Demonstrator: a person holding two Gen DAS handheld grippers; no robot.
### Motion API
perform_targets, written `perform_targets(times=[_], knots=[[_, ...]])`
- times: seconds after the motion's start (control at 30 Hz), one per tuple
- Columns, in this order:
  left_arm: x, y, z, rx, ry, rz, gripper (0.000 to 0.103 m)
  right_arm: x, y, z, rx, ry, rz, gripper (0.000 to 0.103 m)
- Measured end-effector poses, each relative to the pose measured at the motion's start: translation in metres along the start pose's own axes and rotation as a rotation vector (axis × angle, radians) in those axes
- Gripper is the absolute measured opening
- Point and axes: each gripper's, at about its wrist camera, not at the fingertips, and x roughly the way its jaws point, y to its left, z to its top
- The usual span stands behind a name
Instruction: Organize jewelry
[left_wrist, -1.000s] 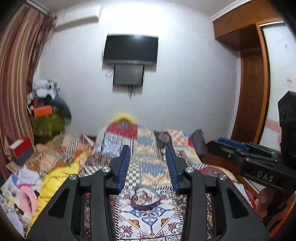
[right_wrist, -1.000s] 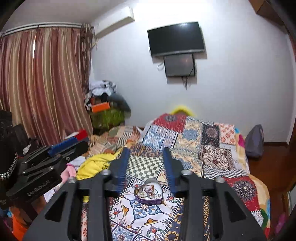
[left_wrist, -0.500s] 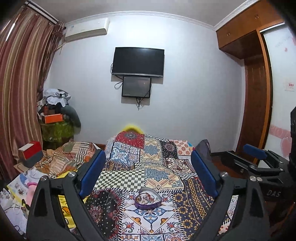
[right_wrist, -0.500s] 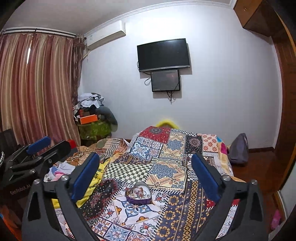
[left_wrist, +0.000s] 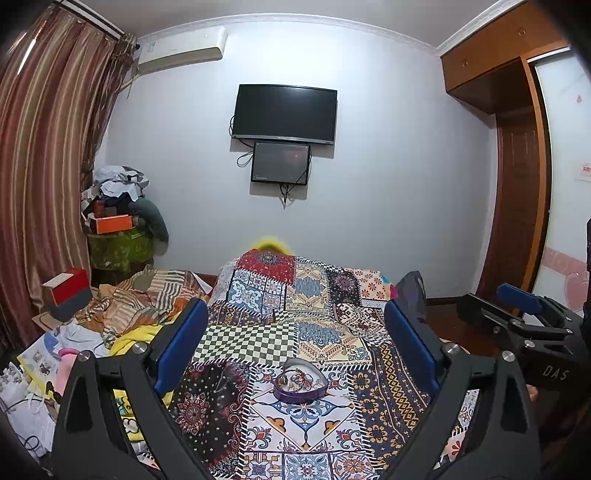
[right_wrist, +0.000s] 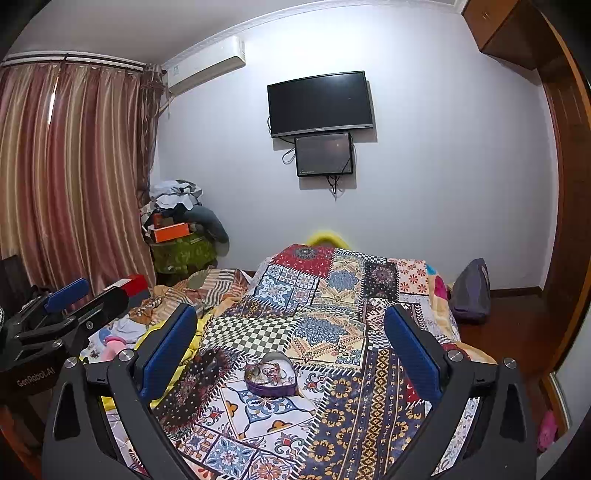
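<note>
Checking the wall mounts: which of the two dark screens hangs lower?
The smaller screen, directly beneath the wide television. It is narrower, and cables dangle from its lower edge.

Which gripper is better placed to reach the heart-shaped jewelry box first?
Hard to choose. Left gripper and right gripper are both open and empty, with the heart-shaped box ahead between their fingers. Left is perhaps slightly better: the box looks more centred there.

Right gripper (right_wrist: 290, 332) spread wide, blue pads apart, nothing between them. Ahead and well clear, heart-shaped purple jewelry box (right_wrist: 271, 378) open on patchwork bedspread (right_wrist: 332, 332), trinkets inside. Left gripper (right_wrist: 66, 299) poking in from the left edge. Dark TV (right_wrist: 319, 103) on the far wall, striped curtains (right_wrist: 70, 177) left.
</note>
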Motion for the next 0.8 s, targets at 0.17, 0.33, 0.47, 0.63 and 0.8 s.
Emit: perform_targets(times=[0.17, 0.33, 0.47, 0.63, 0.8], knots=[[0.0022, 0.0014, -0.0016, -0.001, 0.006, -0.001, 0.096, -0.0008, -0.0001, -0.0004, -0.001, 0.003, 0.002, 0.101], [0.0029, 0.0006, -0.0035, -0.003, 0.011, -0.001, 0.097, -0.0015, -0.0008, -0.0004, 0.002, 0.008, 0.003, 0.101], [0.0045, 0.0002, -0.0049, -0.004, 0.015, 0.002, 0.097, -0.0002, -0.0008, -0.0007, 0.004, 0.016, 0.003, 0.101], [0.006, 0.0013, -0.0047, -0.008, 0.018, 0.005, 0.1, 0.0004, -0.0011, -0.0009, 0.006, 0.024, 0.006, 0.101], [0.0075, 0.0014, -0.0055, -0.012, 0.023, 0.005, 0.101, 0.0012, -0.0011, -0.0008, 0.007, 0.029, 0.009, 0.101]])
